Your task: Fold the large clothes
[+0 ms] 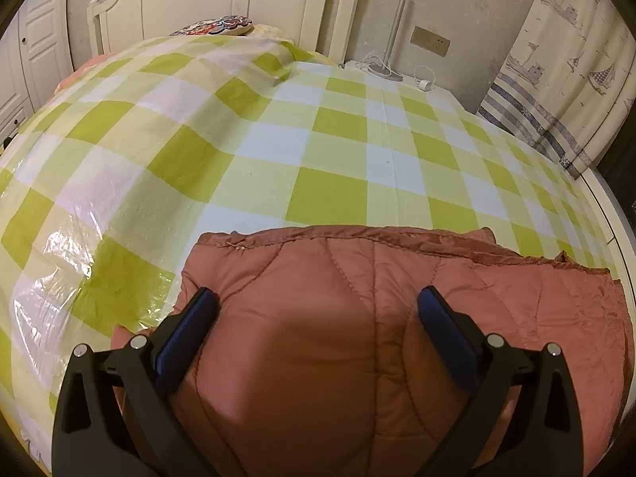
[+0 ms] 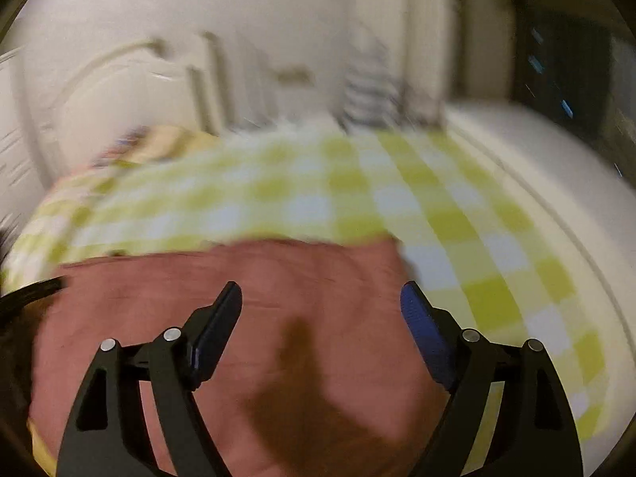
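Note:
A rust-red quilted jacket [image 1: 357, 318] lies folded flat on the bed at the near edge. My left gripper [image 1: 316, 298] hangs just above its left part, jaws wide apart and nothing between the blue pads. The right wrist view is blurred by motion. There the same jacket [image 2: 278, 298] fills the lower left, and my right gripper [image 2: 322, 294] stands open over it with empty space between its fingers. A dark shadow of the gripper falls on the fabric. Whether either gripper touches the cloth I cannot tell.
The bed is covered by a green, yellow and white checked sheet [image 1: 318, 139] under shiny plastic at the left. A white headboard [image 1: 222, 4], a patterned pillow [image 1: 214, 28], a striped curtain [image 1: 556, 79] and the bed's white right edge [image 2: 536, 183] surround it.

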